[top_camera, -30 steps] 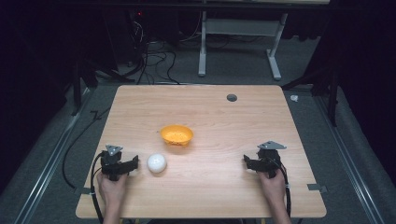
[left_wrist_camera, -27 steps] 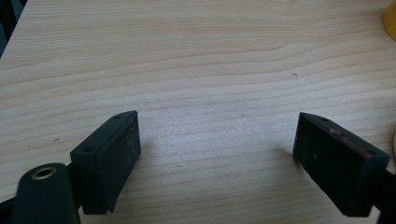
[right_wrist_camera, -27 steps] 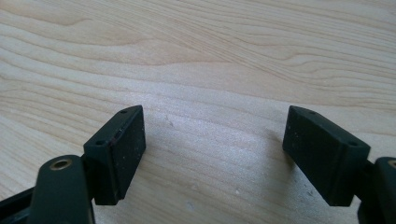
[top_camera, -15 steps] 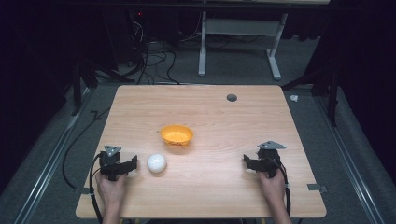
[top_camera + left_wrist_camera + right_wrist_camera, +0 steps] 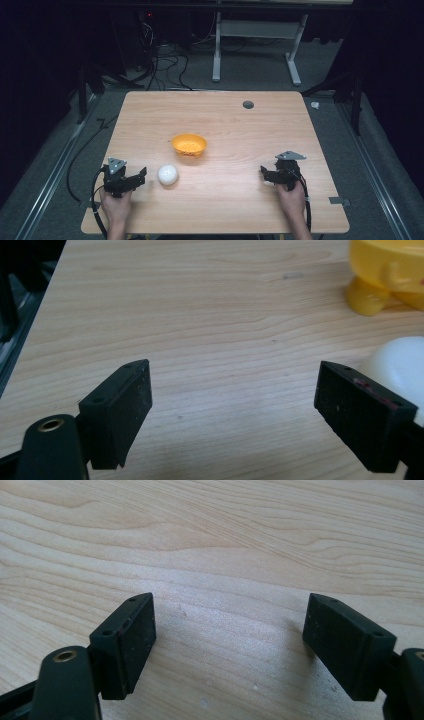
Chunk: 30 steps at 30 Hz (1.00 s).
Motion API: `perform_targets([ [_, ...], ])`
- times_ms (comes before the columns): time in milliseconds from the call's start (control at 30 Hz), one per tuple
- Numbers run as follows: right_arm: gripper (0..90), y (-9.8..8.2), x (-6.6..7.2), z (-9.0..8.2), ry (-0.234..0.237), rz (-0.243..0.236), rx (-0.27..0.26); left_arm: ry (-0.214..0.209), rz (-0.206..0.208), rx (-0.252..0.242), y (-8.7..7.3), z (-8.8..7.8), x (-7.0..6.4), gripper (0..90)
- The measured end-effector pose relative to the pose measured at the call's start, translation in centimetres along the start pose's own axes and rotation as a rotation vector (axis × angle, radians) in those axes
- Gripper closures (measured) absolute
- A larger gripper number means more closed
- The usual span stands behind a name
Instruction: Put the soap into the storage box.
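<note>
Two grippers sit low on the near half of the wooden table (image 5: pixel 215 115), both mine, one in each hand. My left gripper (image 5: pixel 131 178) rests near the front left corner with its jaws spread wide apart, holding nothing; in the left gripper view bare wood grain lies between them. The white ball (image 5: pixel 168 174) lies just beside that gripper, toward the table's middle. In the left gripper view the ball (image 5: pixel 400 357) peeks from behind my right-hand jaw, close against it; whether they touch I cannot tell.

Beyond the ball, farther toward the table's centre, stands the orange bowl (image 5: pixel 189 144), upright and apart from the ball. In the left gripper view the bowl (image 5: pixel 387 262) shows at the top right corner, with a rounded yellow foot on the wood. Nothing stands between my left gripper and the ball.

My right gripper (image 5: pixel 269 174) rests well apart from both, near the front right of the table, jaws likewise wide open and empty; in the right gripper view plain wood lies between and ahead of them.

A small dark round hole (image 5: pixel 248 104) marks the tabletop near its far right edge. Behind the table, cables (image 5: pixel 165 65) trail across the grey floor beside a white metal frame (image 5: pixel 255 45).
</note>
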State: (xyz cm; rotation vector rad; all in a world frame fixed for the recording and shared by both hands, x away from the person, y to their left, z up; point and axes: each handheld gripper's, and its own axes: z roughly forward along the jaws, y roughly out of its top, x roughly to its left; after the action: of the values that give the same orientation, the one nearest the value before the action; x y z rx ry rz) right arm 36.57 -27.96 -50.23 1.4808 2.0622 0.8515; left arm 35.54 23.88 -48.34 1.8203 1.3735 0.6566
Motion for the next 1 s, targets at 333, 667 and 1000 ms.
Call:
perform_targets([
  [333, 22.1, 0.0, 0.0, 0.0, 0.000, 0.001, 0.000, -0.095, 0.047, -0.028, 0.5, -1.1, -2.0, 15.9],
  [667, 22.1, 0.0, 0.0, 0.0, -0.001, 0.001, -0.001, -0.149, 0.061, -0.021, 0.4, -1.2, -3.3, 15.7],
  [1000, 22.1, 0.0, 0.0, 0.0, -0.001, 0.001, -0.001, -0.203, 0.085, 0.006, 0.3, -0.5, -5.0, 15.3],
])
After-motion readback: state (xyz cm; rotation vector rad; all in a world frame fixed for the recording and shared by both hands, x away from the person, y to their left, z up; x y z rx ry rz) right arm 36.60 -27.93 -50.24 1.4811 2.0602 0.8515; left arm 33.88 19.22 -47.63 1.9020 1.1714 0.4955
